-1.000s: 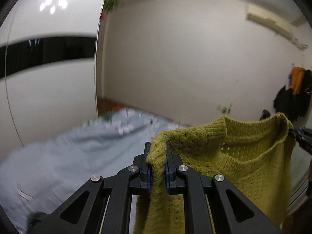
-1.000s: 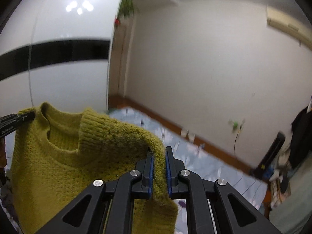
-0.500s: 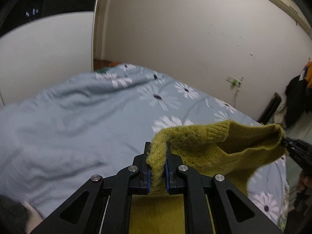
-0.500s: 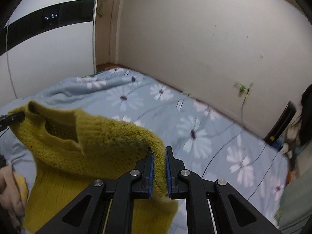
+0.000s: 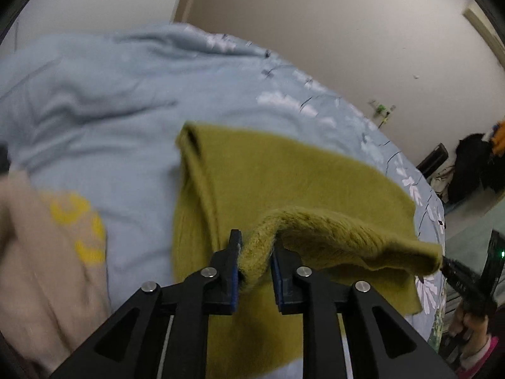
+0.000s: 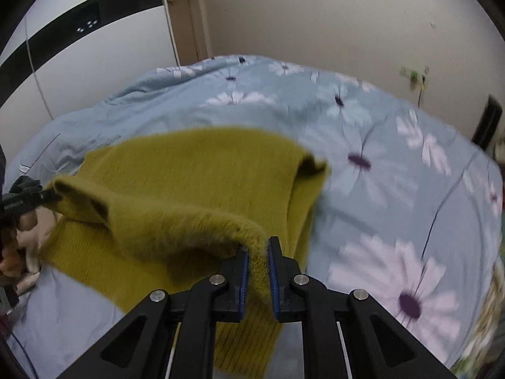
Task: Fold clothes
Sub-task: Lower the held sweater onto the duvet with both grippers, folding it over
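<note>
Laid across the bed (image 6: 394, 189), an olive sweater (image 6: 195, 173) hangs by its shoulders from the right gripper (image 6: 257, 271) and left gripper (image 5: 254, 265), fingers easing apart around the knit; smoothing likely comes next.

free: bare blue floral quilt (image 6: 394, 189) ahead and right of the olive sweater (image 6: 202, 170), and left of it toward the wardrobe (image 6: 88, 47) | blocked: beige garment with yellow print (image 5: 47, 252) heaped at the sweater's left | far limit: wall (image 6: 315, 15) beyond the bed
</note>
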